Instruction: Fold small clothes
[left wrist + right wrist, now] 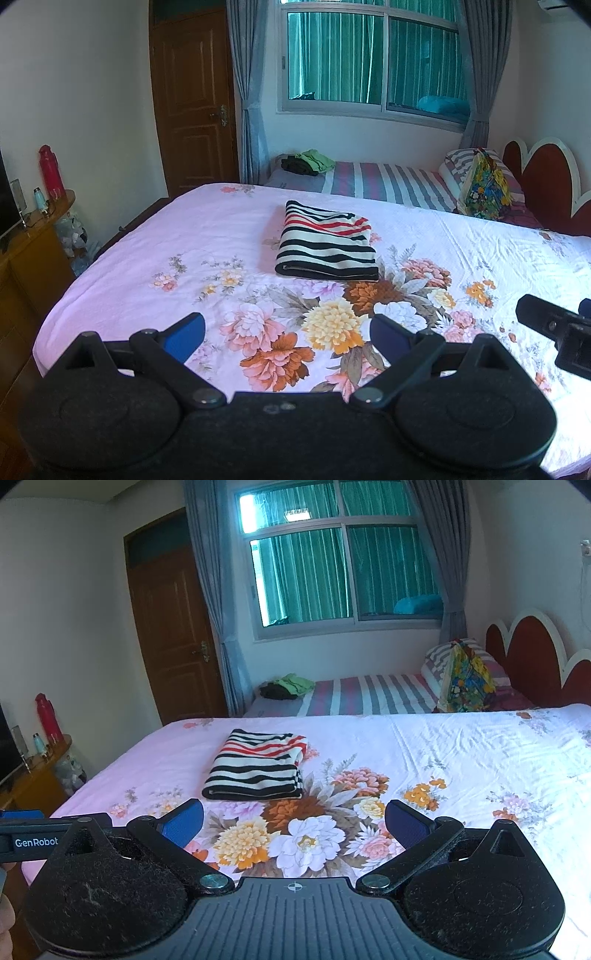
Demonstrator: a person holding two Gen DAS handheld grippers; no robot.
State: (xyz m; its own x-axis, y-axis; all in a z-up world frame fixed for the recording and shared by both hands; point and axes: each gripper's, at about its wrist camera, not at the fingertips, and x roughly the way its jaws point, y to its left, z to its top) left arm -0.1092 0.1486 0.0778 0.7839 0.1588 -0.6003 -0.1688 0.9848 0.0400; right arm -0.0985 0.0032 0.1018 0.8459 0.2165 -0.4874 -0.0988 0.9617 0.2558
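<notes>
Folded striped garment [327, 242] flat mid-bed on the floral sheet [147, 258], nearer the far edge; left gripper [287, 334] and right gripper [293, 821] spread wide, empty, above the near edge; green clothes [316, 160], colourful bag [484, 184] on striped bed [388, 181] beyond.

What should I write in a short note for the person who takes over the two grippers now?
Left gripper: jaws open, empty, above the near part of the bed.
Right gripper: jaws open, empty, beside the left one.
Striped garment: folded into a neat rectangle, lying mid-bed, touched by neither gripper.
Done: this piece looks folded.
Left: no other unfolded clothes on this bed; the green and dark clothes on the far bed may be next.
</notes>
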